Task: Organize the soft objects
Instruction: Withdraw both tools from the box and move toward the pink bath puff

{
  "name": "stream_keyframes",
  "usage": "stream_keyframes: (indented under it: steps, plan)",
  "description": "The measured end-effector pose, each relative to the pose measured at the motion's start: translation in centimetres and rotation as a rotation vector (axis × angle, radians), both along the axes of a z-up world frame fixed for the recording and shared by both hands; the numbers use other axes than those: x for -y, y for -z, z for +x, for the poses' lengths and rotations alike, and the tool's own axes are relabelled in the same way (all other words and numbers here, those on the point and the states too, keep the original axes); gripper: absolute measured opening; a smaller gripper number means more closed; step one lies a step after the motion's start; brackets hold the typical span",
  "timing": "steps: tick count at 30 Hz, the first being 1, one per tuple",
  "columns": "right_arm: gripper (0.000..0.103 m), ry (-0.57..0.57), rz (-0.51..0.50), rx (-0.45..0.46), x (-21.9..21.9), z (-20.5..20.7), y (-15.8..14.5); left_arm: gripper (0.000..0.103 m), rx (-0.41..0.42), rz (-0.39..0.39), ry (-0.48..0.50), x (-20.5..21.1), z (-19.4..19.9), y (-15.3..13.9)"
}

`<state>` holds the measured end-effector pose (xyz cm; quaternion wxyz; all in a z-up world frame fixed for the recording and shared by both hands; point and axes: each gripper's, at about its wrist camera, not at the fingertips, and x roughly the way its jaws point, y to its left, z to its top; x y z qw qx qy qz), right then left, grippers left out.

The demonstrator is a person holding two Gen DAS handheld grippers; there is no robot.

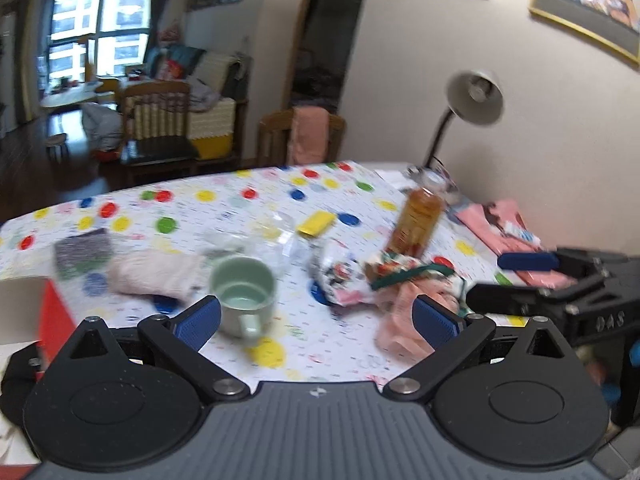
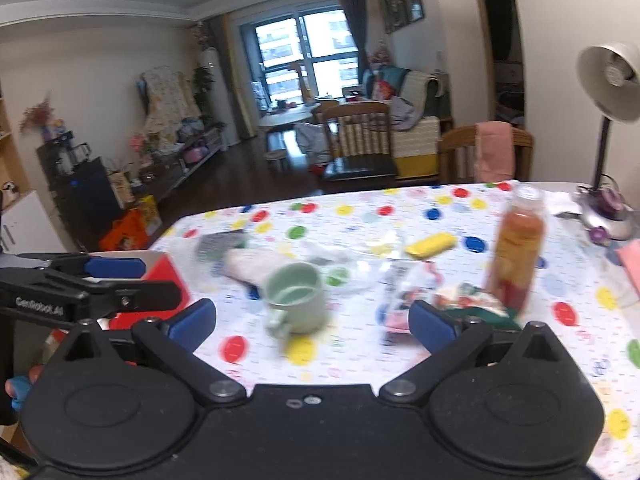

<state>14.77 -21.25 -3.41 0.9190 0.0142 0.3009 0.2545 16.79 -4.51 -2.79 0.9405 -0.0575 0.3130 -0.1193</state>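
Cream walls [image 2: 100, 80]; dark floor [image 2: 248, 184]; bright window [image 2: 308, 52]; wooden chairs [image 2: 356, 140].

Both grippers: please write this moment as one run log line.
left gripper: open, empty | right gripper: open, empty | green mug: upright on table | pink cloth: not yet picked up

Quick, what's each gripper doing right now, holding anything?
Left gripper: open, holding nothing, above the table.
Right gripper: open, holding nothing.
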Motion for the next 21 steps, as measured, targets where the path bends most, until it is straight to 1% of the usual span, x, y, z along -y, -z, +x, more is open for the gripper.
stream_keyframes:
  steps: [3, 6, 11, 15, 21]
  plan:
    - [0.103, 0.031, -0.026, 0.004, 2.5, 1.0, 0.6, 0.102, -0.024, 0.003, 0.056, 2.6, 1.1, 0.8]
    - [0.103, 0.062, -0.043, 0.000, 5.0, 2.0, 1.3, 0.102, -0.046, -0.004, 0.081, 5.0, 2.3, 1.6]
    - [0.103, 0.108, -0.060, -0.016, 8.6, 4.1, 2.6, 0.102, -0.083, -0.062, 0.118, 7.9, 4.5, 3.2]
    - [0.103, 0.139, -0.075, -0.042, 10.7, 5.6, 3.5, 0.102, -0.087, -0.042, 0.153, 10.4, 5.7, 4.4]
    - [0.102, 0.147, -0.077, -0.100, 12.4, 8.2, 5.4, 0.102, -0.105, 0.020, 0.172, 13.8, 7.4, 6.3]
